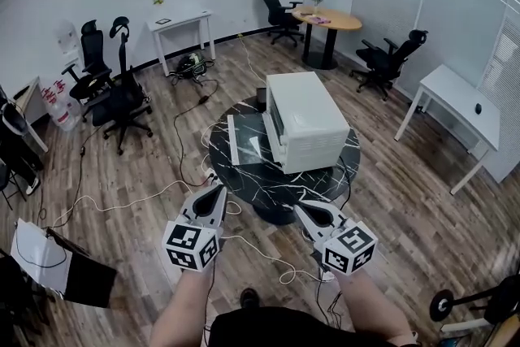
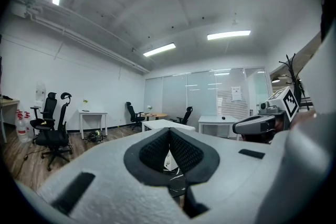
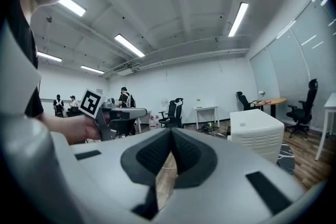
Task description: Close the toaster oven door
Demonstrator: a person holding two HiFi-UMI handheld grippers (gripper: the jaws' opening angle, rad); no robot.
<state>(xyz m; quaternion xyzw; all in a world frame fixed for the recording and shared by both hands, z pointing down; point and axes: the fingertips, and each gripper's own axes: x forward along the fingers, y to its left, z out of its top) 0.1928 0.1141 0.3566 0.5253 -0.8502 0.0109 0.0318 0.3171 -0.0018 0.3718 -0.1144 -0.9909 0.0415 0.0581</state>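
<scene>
A white toaster oven [image 1: 305, 118] stands on a round black marble table [image 1: 325, 175]. Its glass door [image 1: 246, 139] hangs open, folded down flat toward the left. My left gripper [image 1: 218, 193] is held low in front of the table, jaws shut with nothing between them. To its right my right gripper [image 1: 299, 210] is also shut and empty. Both are short of the table edge, well apart from the oven. In the right gripper view the oven's white side [image 3: 257, 131] shows at right, and the left gripper [image 3: 123, 115] at left. In the left gripper view the right gripper [image 2: 257, 126] shows at right.
Cables [image 1: 146, 195] run over the wooden floor left of the table. Black office chairs [image 1: 114, 93] stand at the left, a white desk [image 1: 183, 24] at the back wall, a round wooden table [image 1: 329, 20] at the back right and a white desk [image 1: 455, 106] at the right.
</scene>
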